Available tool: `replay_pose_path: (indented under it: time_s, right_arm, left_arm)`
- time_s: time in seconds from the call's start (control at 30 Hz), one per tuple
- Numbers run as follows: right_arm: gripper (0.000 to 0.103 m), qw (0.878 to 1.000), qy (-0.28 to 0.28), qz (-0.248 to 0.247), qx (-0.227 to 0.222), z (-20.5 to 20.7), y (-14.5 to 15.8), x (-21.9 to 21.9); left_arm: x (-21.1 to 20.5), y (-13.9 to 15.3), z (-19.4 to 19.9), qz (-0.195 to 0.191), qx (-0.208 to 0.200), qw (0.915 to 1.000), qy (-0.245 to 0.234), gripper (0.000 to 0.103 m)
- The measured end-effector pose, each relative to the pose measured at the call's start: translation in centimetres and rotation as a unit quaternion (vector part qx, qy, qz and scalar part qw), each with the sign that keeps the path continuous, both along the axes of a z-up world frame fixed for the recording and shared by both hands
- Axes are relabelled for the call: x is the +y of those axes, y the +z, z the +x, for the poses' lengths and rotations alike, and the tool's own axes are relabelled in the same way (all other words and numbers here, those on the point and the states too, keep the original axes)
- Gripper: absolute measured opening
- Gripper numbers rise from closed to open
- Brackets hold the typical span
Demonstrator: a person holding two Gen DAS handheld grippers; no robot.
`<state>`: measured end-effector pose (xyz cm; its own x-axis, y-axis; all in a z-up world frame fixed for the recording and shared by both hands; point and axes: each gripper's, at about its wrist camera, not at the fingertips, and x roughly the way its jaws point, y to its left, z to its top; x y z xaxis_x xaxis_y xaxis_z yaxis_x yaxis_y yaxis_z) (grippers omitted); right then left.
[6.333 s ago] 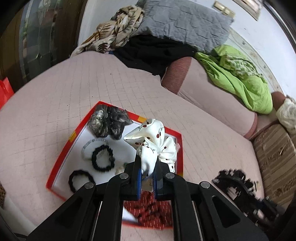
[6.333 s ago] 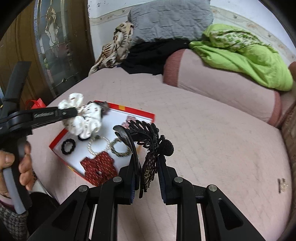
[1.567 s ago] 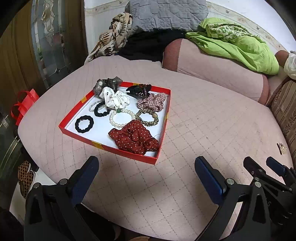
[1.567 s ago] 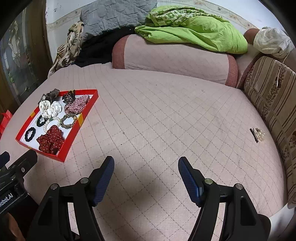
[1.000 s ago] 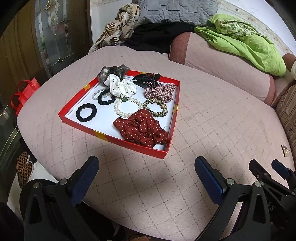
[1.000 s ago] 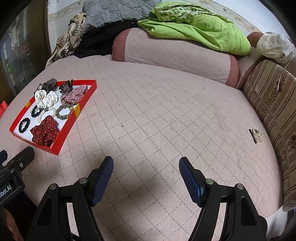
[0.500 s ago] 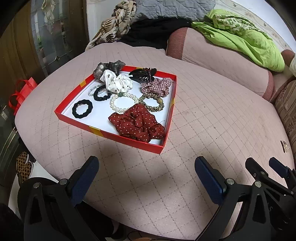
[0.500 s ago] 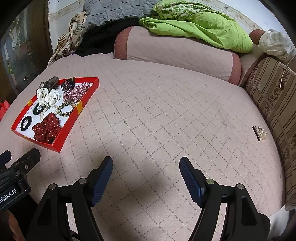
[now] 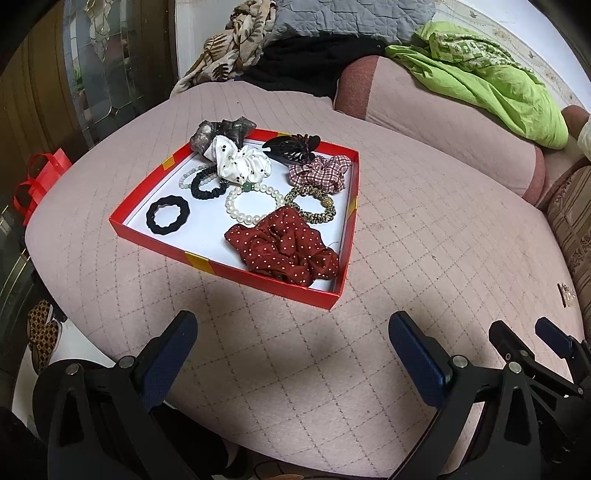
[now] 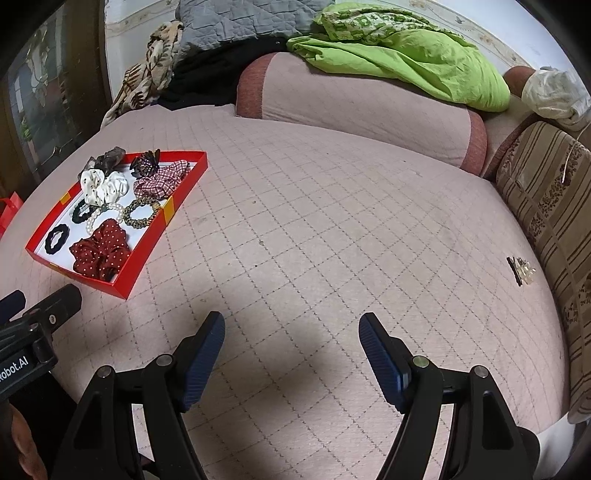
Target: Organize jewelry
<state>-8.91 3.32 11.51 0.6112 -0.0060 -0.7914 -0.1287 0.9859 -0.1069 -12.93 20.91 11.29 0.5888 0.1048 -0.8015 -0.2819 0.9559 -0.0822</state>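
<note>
A red tray (image 9: pixel 236 275) with a white floor lies on the pink quilted bed; it also shows in the right wrist view (image 10: pixel 186 190). In it lie a red dotted scrunchie (image 9: pixel 284 245), a pearl bracelet (image 9: pixel 240 214), a white dotted scrunchie (image 9: pixel 240 162), a black claw clip (image 9: pixel 291 147), a plaid scrunchie (image 9: pixel 321 171), a leopard hair tie (image 9: pixel 314 206) and black hair ties (image 9: pixel 168 215). A small hair clip (image 10: pixel 521 271) lies on the bed at the far right. My left gripper (image 9: pixel 291 356) is open and empty in front of the tray. My right gripper (image 10: pixel 291 350) is open and empty over bare quilt.
A pink bolster (image 10: pixel 362 107) with a green cloth (image 10: pixel 406 51) on it lies across the back. Grey pillow (image 9: pixel 347 18) and patterned clothes are piled behind. A striped cushion (image 10: pixel 546 206) is at the right. A red bag (image 9: pixel 40 177) hangs past the bed's left edge.
Both grippers, shut on the white scrunchie and the black claw clip six seconds ago, are now open and empty; both items lie in the tray. In the last half second the view has hardly shifted.
</note>
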Motion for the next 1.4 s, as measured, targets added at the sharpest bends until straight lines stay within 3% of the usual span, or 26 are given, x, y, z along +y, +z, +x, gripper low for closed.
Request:
replay_pose_path:
  time_s: [1.4]
  right_arm:
    - [0.082, 1.0, 0.016, 0.0, 0.008, -0.1, -0.9, 1.5]
  left_arm:
    - [1.5, -1.2, 0.4, -0.009, 0.009, 0.9998, 0.016, 0.103]
